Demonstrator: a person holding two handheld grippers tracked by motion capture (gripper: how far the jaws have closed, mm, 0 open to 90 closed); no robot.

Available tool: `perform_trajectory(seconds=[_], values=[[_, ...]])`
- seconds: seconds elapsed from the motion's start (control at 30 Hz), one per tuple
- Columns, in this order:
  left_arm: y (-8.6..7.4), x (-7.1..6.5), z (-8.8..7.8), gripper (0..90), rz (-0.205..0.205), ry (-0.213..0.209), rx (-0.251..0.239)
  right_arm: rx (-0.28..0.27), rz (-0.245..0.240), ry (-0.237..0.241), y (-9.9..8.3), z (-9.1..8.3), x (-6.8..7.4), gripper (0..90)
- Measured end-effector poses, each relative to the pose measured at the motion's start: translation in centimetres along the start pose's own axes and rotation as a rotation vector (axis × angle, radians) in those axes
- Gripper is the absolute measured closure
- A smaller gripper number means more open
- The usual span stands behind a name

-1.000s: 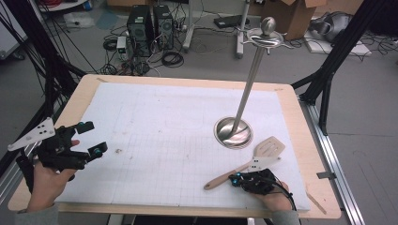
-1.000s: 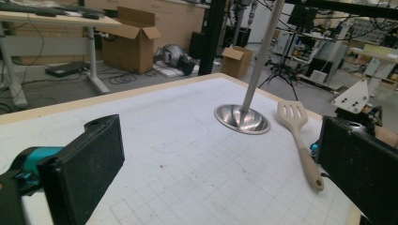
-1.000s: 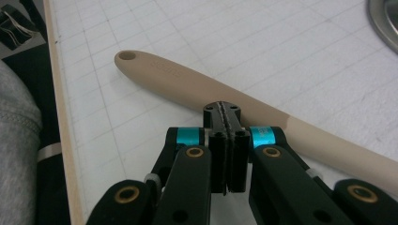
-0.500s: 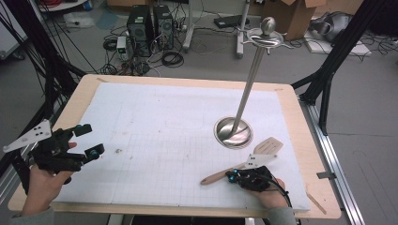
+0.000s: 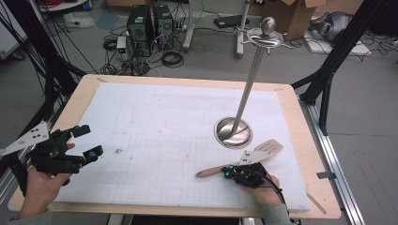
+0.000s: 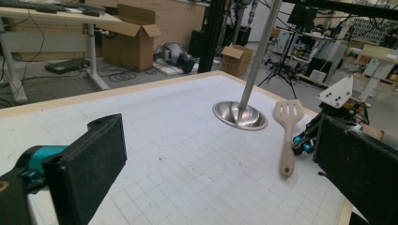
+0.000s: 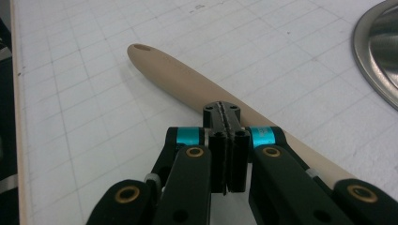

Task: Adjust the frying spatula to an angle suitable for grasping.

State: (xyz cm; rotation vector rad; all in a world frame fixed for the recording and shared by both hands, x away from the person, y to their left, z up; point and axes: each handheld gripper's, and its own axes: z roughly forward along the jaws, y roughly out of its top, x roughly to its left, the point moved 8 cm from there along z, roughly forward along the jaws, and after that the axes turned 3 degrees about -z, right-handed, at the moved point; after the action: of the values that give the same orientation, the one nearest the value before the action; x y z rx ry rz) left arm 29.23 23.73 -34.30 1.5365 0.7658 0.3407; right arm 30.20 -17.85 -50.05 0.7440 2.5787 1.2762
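- Right hand-held gripper (image 5: pixel 228 172): near bench edge at 5 o'clock in the high view. Jaws pressed together with nothing between them; tips rest on the handle of the wooden spatula (image 5: pixel 244 161). Position has crept slightly toward 7 o'clock over the last second.
- Wooden spatula: lies flat on the white mat (image 5: pixel 155 136), handle toward 8 o'clock, slotted blade toward 2 o'clock. Against the earlier frames its handle end has moved slightly toward the near edge.
- Left hand-held gripper (image 5: pixel 87 140): at 8 o'clock near the bench's left edge, jaws apart, nothing between them. It sits slightly nearer the edge than a second ago.
- Metal stand (image 5: pixel 233 131): round base just beyond the spatula blade, pole leaning toward 1 o'clock. Unchanged.
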Motion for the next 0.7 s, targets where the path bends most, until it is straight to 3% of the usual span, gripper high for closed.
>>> perform_trajectory(seconds=[0.23,0.7], values=[[-0.1,0.1,-0.8,3.5,-0.005,0.019,-0.006,0.0,0.023,-0.017,0.7,0.8,-0.4,90.0],[-0.6,0.0,-1.4,3.5,-0.003,0.043,0.004,0.0,0.018,-0.053,1.4,1.7,-1.0,90.0]])
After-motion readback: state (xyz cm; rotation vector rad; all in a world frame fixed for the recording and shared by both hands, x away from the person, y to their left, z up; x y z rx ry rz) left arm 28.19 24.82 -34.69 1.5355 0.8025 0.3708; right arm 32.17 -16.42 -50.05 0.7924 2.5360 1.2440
